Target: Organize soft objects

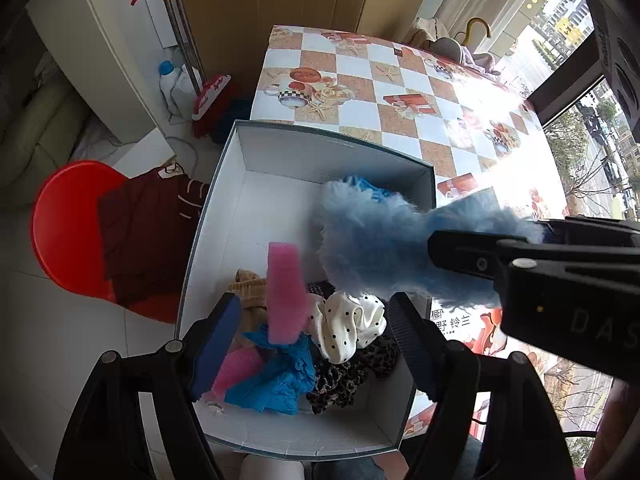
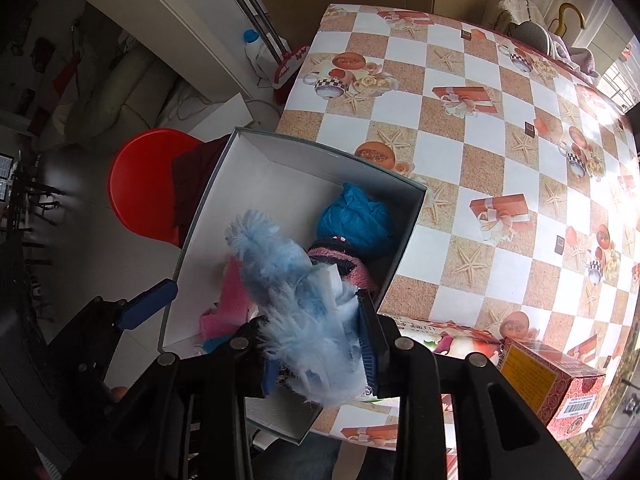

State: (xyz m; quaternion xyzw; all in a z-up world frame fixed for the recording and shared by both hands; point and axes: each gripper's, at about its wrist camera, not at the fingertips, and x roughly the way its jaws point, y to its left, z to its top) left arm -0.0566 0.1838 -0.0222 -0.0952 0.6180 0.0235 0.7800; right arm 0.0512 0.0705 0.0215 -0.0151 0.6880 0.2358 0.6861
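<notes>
A white open box (image 1: 280,148) (image 2: 256,152) sits at the table's near left corner. It holds pink sponges (image 1: 282,292), crumpled blue fabric (image 1: 276,384), a polka-dot white scrunchie (image 1: 348,328), a leopard-print piece (image 1: 340,380), tan cloth (image 1: 250,288) and a blue bundle (image 2: 352,216) in the far corner. My right gripper (image 2: 320,344) is shut on a fluffy light-blue item (image 2: 296,292) (image 1: 372,248) and holds it over the box. My left gripper (image 1: 316,344) is open and empty above the box's near end.
The checked tablecloth (image 2: 480,128) covers the table to the right. A red and yellow carton (image 2: 548,384) stands near its front edge. A red chair (image 1: 68,232) with dark red clothing (image 1: 148,232) is left of the box. Mop and bottles (image 1: 180,76) stand behind.
</notes>
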